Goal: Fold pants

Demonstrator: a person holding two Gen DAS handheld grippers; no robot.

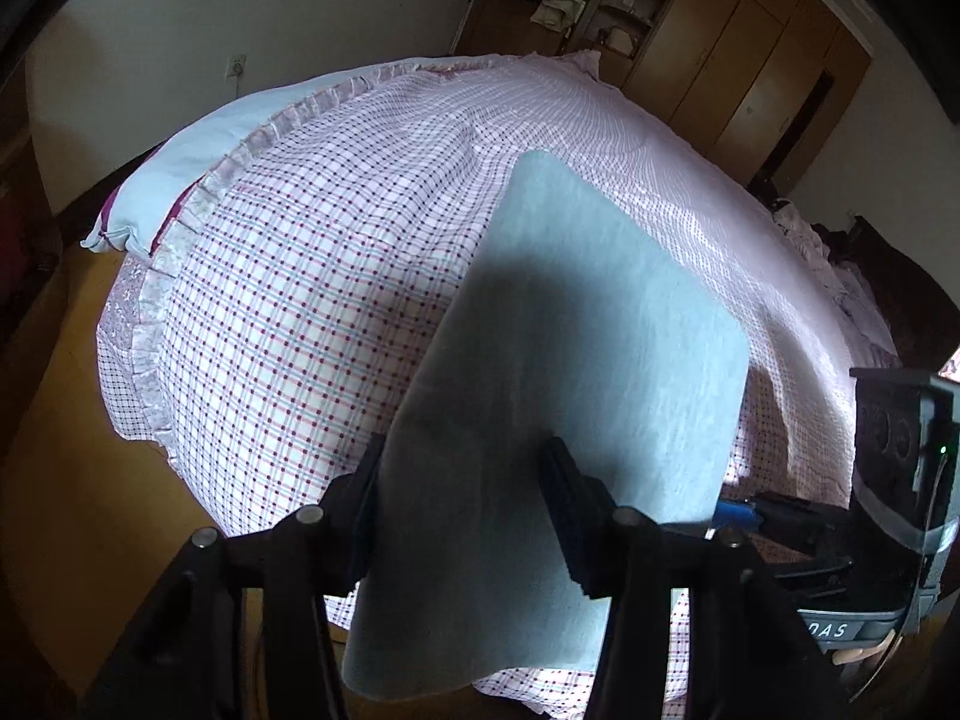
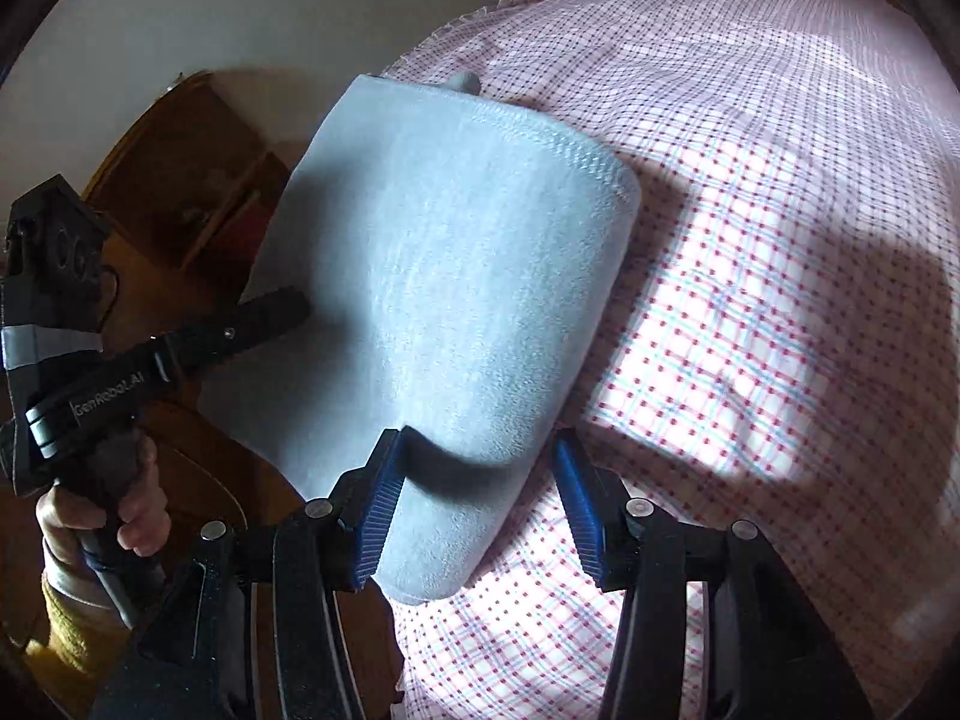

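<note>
The light blue-grey pants (image 1: 576, 324) lie folded into a flat rectangle on the checked bedspread (image 1: 288, 300), near the bed's edge. In the left wrist view my left gripper (image 1: 462, 516) is open, its jaws wide apart over the near end of the pants, which hangs slightly over the edge. In the right wrist view the pants (image 2: 456, 276) show a ribbed waistband at the far end. My right gripper (image 2: 474, 510) is open, with blue pads (image 2: 378, 510) on either side of the near corner of the pants, not pinching it.
A pale blue pillow (image 1: 198, 162) lies at the far left of the bed. Wooden wardrobes (image 1: 744, 60) stand beyond the bed. The right gripper's body (image 1: 888, 480) shows at the right of the left view. The left gripper and the hand holding it (image 2: 102, 420) show at the left of the right view, over the wooden floor.
</note>
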